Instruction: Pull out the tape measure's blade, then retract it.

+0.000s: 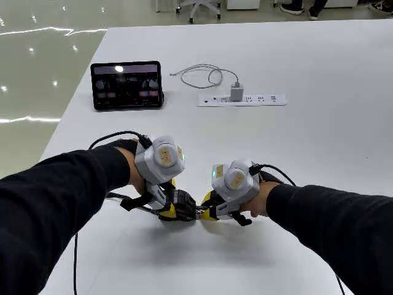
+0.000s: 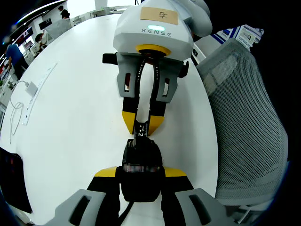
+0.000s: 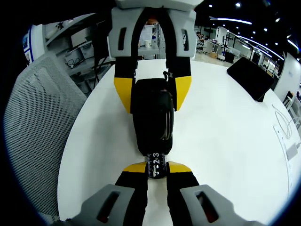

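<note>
Head view, lower centre: black tape measure (image 1: 182, 203) down at white table (image 1: 319, 74), clamped across its case by left gripper (image 1: 174, 210). Just right of it, right gripper (image 1: 207, 212), jaws narrow, pinched on a short drawn-out stretch of blade (image 3: 156, 165), numerals 2 and 3 legible in right gripper view. Gripper tips facing, very near each other. Upper left of frame: tablet (image 1: 126, 85). Upper centre: power strip (image 1: 242, 99) with charger (image 1: 237, 92) and looped cable (image 1: 199, 75). Left gripper view, right side: mesh chair back (image 2: 244, 117).
</note>
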`<state>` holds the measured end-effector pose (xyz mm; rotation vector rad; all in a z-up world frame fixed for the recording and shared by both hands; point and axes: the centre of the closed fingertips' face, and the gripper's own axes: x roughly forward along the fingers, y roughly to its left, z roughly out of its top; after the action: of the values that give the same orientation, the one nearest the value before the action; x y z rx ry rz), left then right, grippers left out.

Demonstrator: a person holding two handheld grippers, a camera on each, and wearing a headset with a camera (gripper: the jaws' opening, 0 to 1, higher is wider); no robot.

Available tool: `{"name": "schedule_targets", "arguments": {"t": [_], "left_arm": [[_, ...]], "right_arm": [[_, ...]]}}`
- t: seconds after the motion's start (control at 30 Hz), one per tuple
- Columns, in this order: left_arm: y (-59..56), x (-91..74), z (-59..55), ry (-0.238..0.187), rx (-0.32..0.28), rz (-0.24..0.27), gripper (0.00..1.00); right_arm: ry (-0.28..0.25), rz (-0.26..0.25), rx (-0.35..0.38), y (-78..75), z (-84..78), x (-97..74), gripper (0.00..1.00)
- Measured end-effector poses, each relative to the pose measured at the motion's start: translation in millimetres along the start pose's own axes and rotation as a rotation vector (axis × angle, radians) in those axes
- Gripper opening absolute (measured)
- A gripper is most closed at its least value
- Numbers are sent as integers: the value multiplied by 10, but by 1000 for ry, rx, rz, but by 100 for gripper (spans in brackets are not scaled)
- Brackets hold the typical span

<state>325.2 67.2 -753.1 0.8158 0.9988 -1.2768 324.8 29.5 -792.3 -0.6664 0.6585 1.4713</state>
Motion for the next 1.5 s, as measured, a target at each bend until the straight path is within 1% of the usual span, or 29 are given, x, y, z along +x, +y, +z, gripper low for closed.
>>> {"name": "schedule_targets", "arguments": {"t": [0.13, 0.23, 0.3, 0.43, 0.53, 0.77, 0.93, 1.27, 1.5], "left_arm": [[2, -2, 5, -13, 3, -3, 29], [3, -7, 9, -42, -3, 3, 29], [2, -13, 9, -48, 0, 5, 29], [2, -11, 16, -48, 3, 5, 29], [4, -13, 14, -45, -2, 5, 29], [6, -10, 13, -44, -10, 9, 29], [10, -8, 12, -47, -16, 13, 29], [8, -11, 10, -45, -22, 16, 29], [6, -10, 10, -45, -27, 20, 29]], "right_arm": [[-1, -1, 6, 4, -16, -18, 10], [2, -3, 7, -3, -27, -31, 10], [1, -3, 11, -3, -32, -39, 10], [7, -2, 9, -9, -58, -64, 10], [3, -4, 24, -20, -93, -97, 10], [17, -8, 21, -28, -162, -158, 10], [19, -14, 36, -42, -204, -189, 10], [32, -17, 23, -38, -273, -243, 10], [40, -22, 25, -55, -357, -312, 10]]}}
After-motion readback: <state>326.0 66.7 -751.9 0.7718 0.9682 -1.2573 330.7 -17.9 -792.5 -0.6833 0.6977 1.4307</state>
